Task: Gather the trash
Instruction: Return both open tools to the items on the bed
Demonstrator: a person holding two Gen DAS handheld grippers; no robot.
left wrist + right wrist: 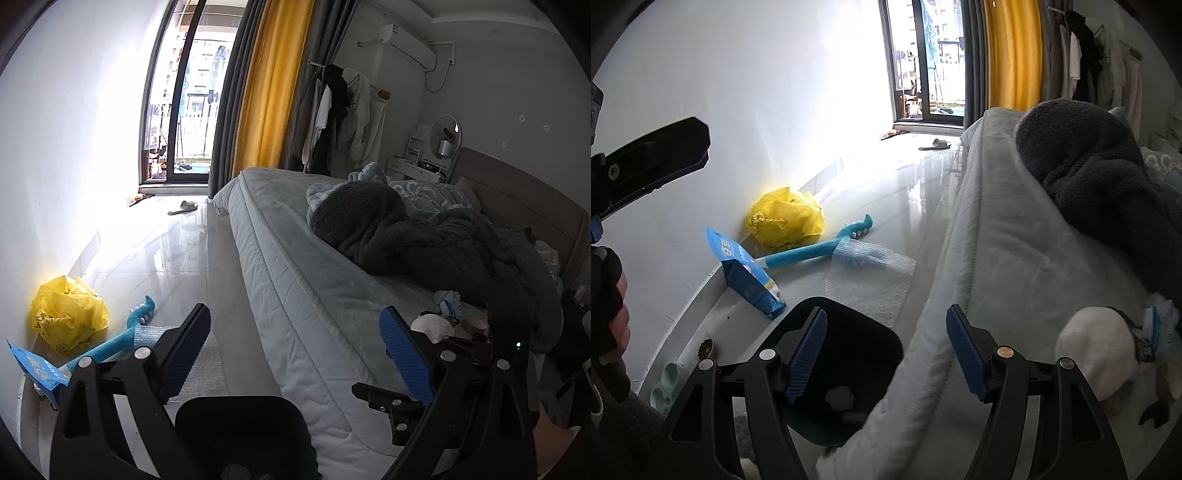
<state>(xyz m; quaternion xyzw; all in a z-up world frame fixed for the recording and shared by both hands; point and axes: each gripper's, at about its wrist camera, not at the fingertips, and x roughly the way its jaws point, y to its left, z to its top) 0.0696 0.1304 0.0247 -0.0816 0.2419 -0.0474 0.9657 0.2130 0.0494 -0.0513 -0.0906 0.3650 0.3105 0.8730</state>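
Observation:
A dark trash bin point(849, 369) stands on the floor against the bed's side, with a white crumpled piece point(840, 398) inside; it also shows in the left wrist view point(240, 424). My right gripper point(886, 354) is open and empty above the bin's rim and the bed edge. My left gripper point(295, 350) is open and empty over the bed's side. On the bed lie a white crumpled paper point(1097, 350), a blue-and-white wrapper point(1161, 328) and small scraps point(450, 299). A yellow plastic bag point(786, 218), a blue packet point(746, 273) and bubble wrap point(871, 273) lie on the floor.
A grey bed point(314, 295) with a dark fleece blanket point(424, 240) fills the right. A teal long-handled tool point(820, 247) lies by the white wall. A slipper point(184, 206) lies near the balcony door. A mint tray point(665, 384) sits at the lower left.

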